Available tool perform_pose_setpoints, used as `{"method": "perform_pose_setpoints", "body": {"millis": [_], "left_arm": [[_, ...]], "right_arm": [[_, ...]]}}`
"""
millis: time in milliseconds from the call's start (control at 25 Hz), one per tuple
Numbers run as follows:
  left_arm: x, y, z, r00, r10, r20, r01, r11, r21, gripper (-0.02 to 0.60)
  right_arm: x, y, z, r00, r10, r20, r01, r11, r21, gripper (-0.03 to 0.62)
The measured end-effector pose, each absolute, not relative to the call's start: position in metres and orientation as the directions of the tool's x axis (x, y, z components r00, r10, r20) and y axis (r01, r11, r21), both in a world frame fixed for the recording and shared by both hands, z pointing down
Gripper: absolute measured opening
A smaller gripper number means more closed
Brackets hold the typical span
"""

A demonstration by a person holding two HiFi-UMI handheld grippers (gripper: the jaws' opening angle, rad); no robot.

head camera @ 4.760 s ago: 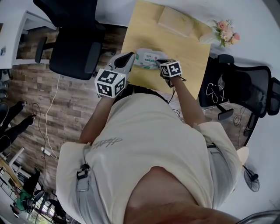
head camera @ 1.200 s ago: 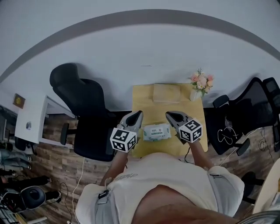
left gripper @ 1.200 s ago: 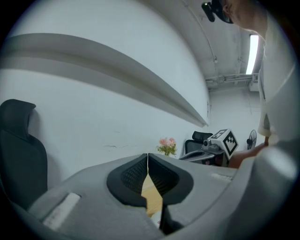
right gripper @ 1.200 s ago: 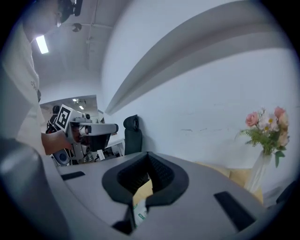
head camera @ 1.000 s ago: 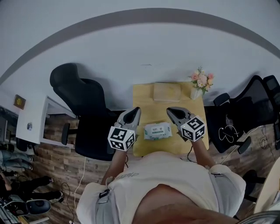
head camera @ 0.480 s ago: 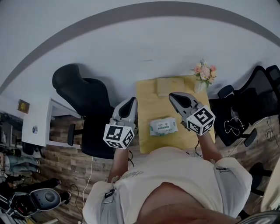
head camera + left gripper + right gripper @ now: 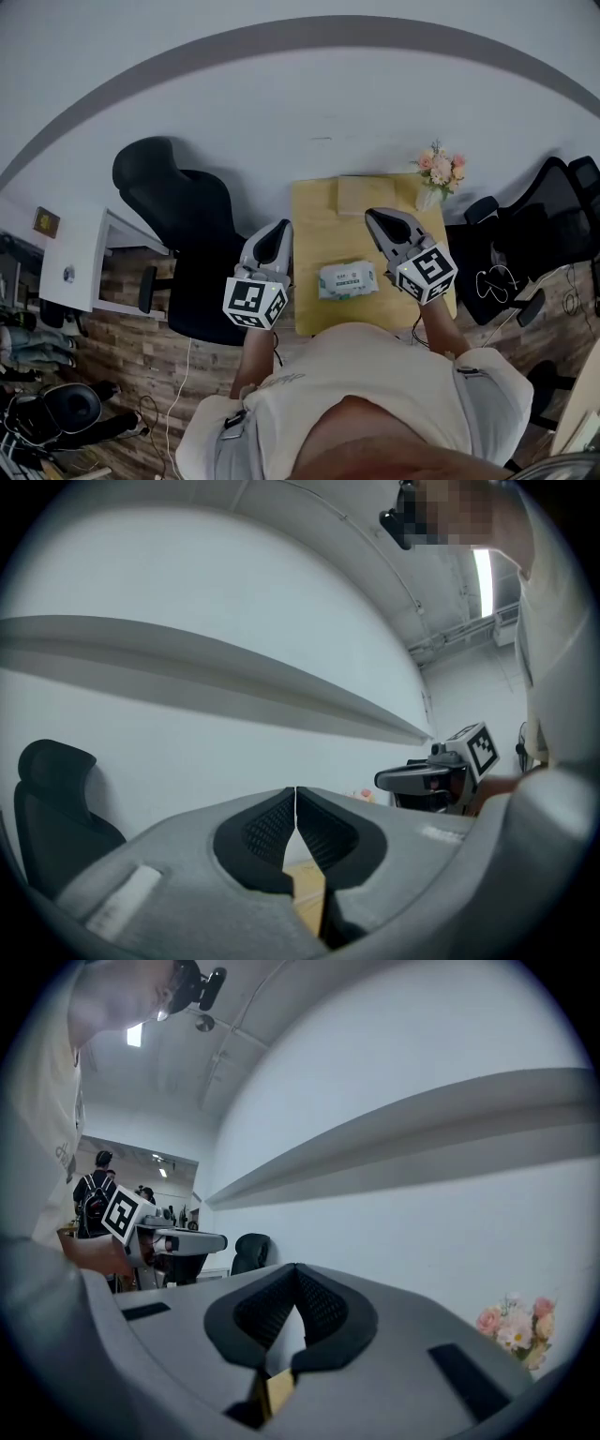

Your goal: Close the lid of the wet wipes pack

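Two grippers that were pressed against the wet wipes pack [image 7: 348, 279] nearly five seconds earlier are now held clear of it. The left gripper [image 7: 275, 234] is raised at the pack's left, by the left edge of the wooden table [image 7: 314, 211]. The right gripper [image 7: 381, 219] is raised at the pack's right and a little farther off.

The pack is seen lying flat toward the near edge of the table, between the two grippers and touched by neither. Its top is white with a green label and appears flat, though the lid's seating is too small to be judged.

In the left gripper view the jaws are pressed together tip to tip, with nothing held. The right gripper's jaws are likewise clenched and empty.

A flat box [image 7: 365, 194] and pink flowers [image 7: 441, 169] are set at the table's far end, and a black office chair [image 7: 178, 211] stands at the left.
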State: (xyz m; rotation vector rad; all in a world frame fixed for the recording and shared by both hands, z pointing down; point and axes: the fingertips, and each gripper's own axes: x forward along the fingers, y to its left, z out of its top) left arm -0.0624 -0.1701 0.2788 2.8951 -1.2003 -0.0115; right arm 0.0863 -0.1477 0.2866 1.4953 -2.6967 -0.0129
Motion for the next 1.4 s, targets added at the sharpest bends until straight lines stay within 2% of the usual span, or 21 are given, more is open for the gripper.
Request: {"method": "perform_pose_setpoints", "body": {"millis": [560,1400], "left_arm": [[-0.067,-0.172,0.323,0.688,-0.719,0.1,-0.725,-0.688,0.04,0.017],[-0.061,-0.161,0.316,0.717,-0.691,0.093,-0.695,-0.719,0.008,0.017]], "right_arm": [[0.093,-0.141,0.281,-0.477,-0.879,-0.009,-0.877,0.475,0.068,0.002],[0.094,-0.122,0.295,-0.486,-0.874,0.007,-0.873,0.486,0.025,0.002]]}}
